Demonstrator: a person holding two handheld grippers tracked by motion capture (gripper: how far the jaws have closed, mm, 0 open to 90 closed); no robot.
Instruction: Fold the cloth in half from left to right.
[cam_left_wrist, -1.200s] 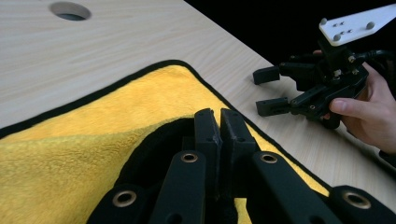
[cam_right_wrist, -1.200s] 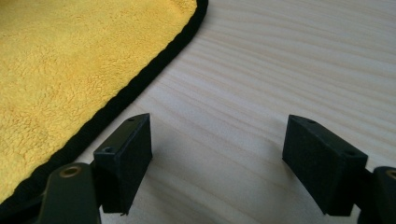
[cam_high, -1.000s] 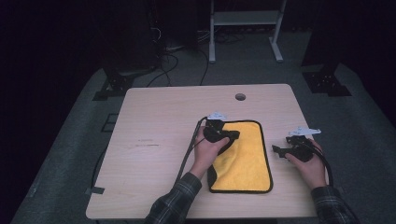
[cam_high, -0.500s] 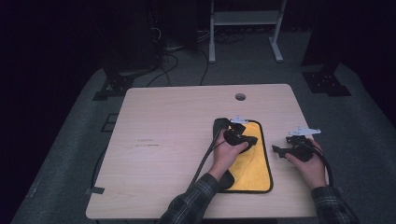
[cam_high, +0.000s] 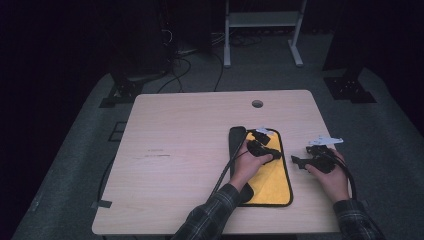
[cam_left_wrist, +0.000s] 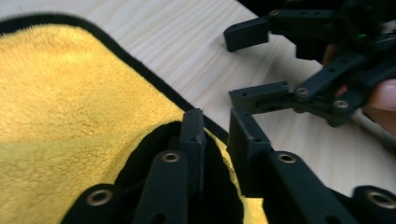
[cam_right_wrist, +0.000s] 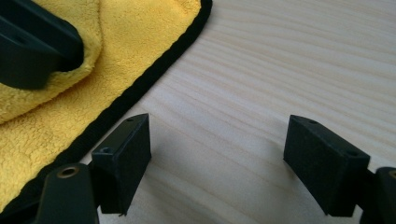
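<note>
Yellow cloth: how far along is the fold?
Done: the yellow cloth lies doubled on the table, one layer over another by its right hem. In hand: the left gripper sits over that folded edge; its jaws have just been opening, with the hem below them, not pinched. The right gripper rests open on bare wood beside the cloth. Left: probably a second fold or squaring the edges.

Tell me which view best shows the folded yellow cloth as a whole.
The high view: the yellow fleece cloth with black edging lies there complete on the wooden table, folded over itself. The left gripper view gives pile and fold close up; the right gripper view catches one trimmed corner.
</note>
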